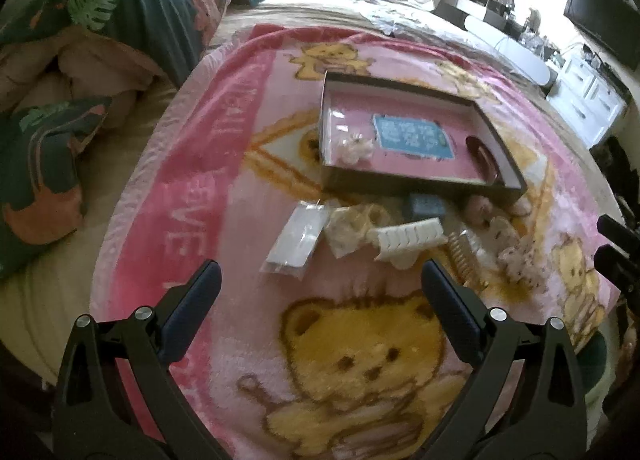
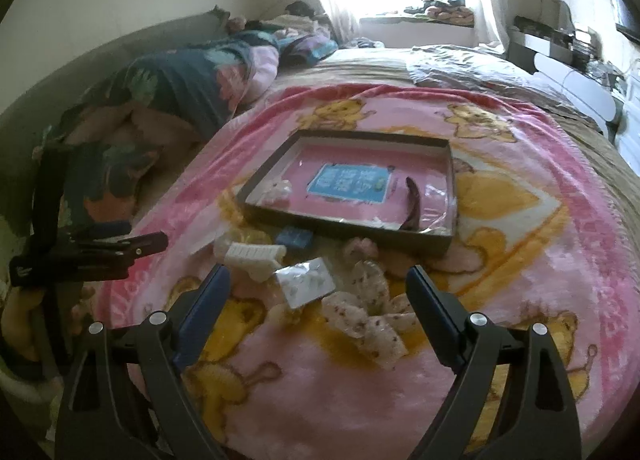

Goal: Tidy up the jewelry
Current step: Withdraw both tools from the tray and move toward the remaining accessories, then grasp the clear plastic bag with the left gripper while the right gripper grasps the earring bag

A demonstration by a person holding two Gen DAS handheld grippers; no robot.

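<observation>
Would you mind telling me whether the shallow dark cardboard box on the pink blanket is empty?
Not empty. The shallow dark cardboard box holds a white frilly hair accessory and a dark curved clip.

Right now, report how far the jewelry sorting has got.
Done: a pale flower piece and a dark curved clip lie in the tray. In hand: nothing; the left gripper and right gripper are open and empty. Left: the white claw clip, clear packet, blue box and spotted bow on the blanket.
</observation>
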